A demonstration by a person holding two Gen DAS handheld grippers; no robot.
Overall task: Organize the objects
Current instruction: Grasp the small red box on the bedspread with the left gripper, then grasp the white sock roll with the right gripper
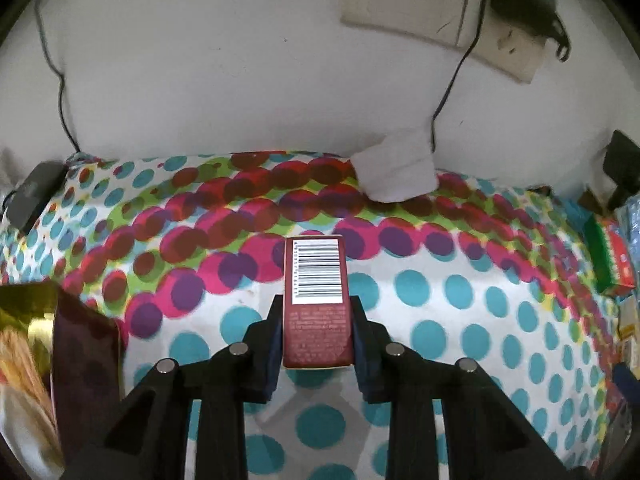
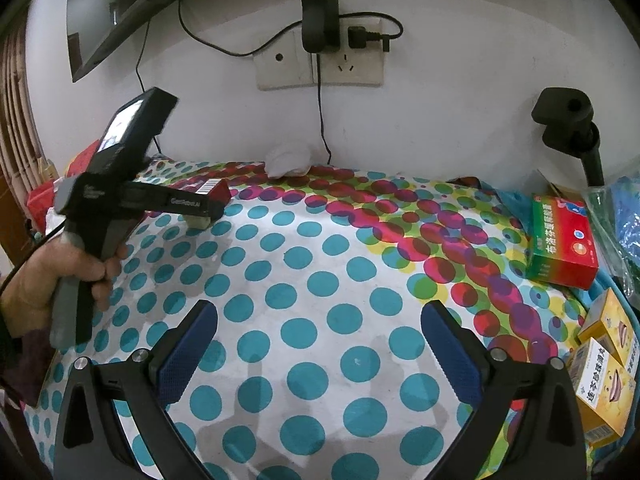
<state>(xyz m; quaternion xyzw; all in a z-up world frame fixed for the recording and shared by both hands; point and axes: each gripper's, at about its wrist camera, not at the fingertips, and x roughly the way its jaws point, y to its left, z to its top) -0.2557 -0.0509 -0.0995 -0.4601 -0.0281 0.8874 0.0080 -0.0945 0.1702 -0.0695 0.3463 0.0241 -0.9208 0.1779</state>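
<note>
A dark red box [image 1: 316, 312] with a white barcode label on top sits between the pads of my left gripper [image 1: 316, 308], which is shut on its two long sides. The right wrist view shows that same left gripper [image 2: 200, 208] at the far left, held by a person's hand [image 2: 60, 280], with the red box [image 2: 214, 190] low over the dotted cloth [image 2: 312, 264]. Whether the box touches the cloth I cannot tell. My right gripper [image 2: 320, 312] hangs open over the middle of the cloth, nothing between its blue pads [image 2: 188, 352].
A green-and-red medicine box [image 2: 562, 240] and yellow boxes [image 2: 604, 364] lie along the right edge. A white tissue [image 2: 288, 160] sits by the back wall under a socket [image 2: 320, 64] with cables. A black stand [image 2: 568, 120] rises at right. A gold and dark packet [image 1: 60, 340] lies at left.
</note>
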